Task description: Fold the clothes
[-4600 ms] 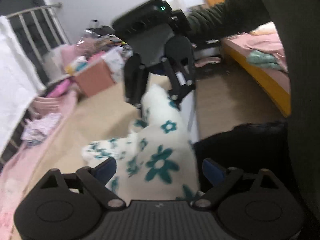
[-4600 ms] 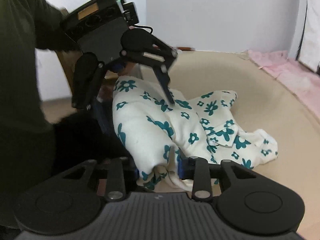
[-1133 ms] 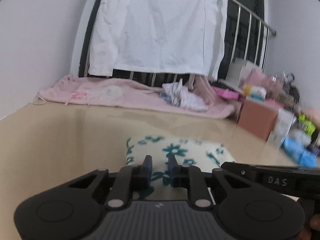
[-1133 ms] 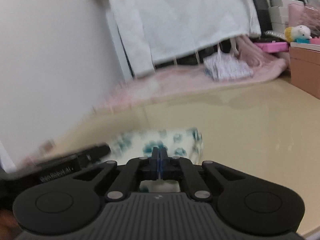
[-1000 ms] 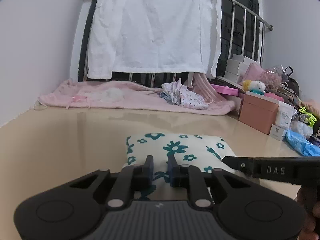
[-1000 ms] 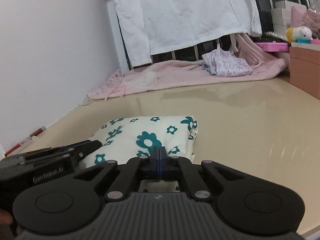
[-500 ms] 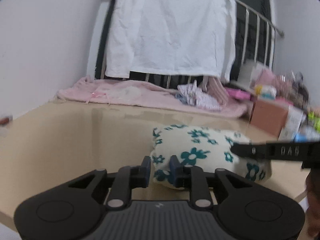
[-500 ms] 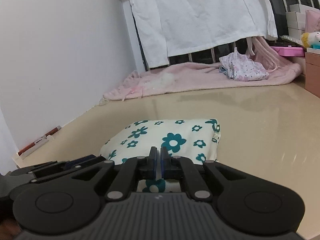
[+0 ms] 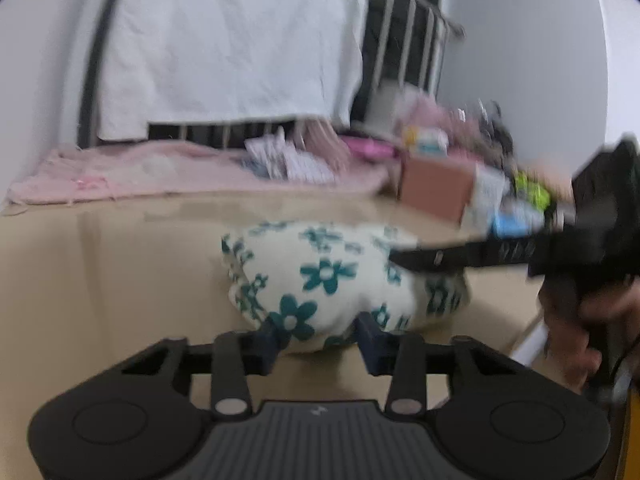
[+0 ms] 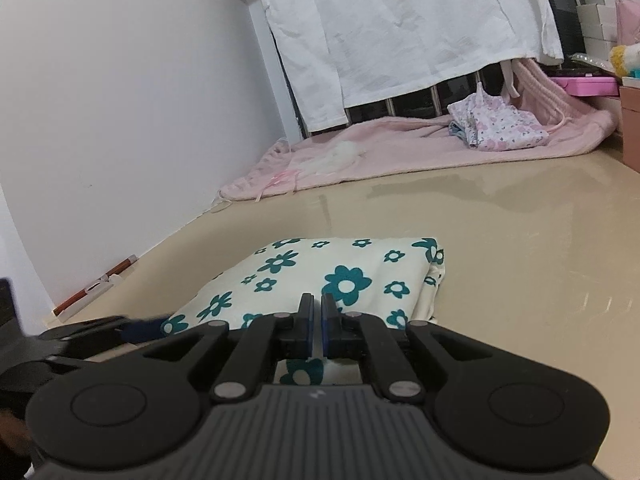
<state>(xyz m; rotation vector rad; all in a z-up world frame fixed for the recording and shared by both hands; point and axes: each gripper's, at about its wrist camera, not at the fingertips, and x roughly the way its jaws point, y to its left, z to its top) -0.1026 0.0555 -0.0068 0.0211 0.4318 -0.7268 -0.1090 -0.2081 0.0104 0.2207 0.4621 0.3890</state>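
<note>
A folded white garment with teal flowers [image 9: 332,280] [image 10: 320,276] lies on the beige table [image 9: 100,280]. My left gripper [image 9: 320,342] is low at the garment's near edge. Its jaws are opening, and the bulging fold sits between the blue pads [image 9: 272,338] without being pinched. My right gripper [image 10: 315,320] hovers over the garment's near side, shut with nothing between its pads. The left wrist view shows that gripper's black finger [image 9: 440,258] reaching over the garment from the right, held by a hand [image 9: 576,320]. The left gripper's blurred tip [image 10: 136,330] shows at the right wrist view's lower left.
A white shirt [image 10: 400,32] hangs on a metal rail at the back. Below it lie a pink blanket [image 10: 400,148] and a small flowered garment [image 10: 496,128]. A pink box [image 9: 436,192] and clutter stand at the right. A wall [image 10: 120,100] and a red-and-white stick [image 10: 96,284] border the left.
The left gripper's jaws have spread wider and it has sunk toward the garment's near edge, turning so the garment sits more central. The right gripper stays shut and has hardly moved.
</note>
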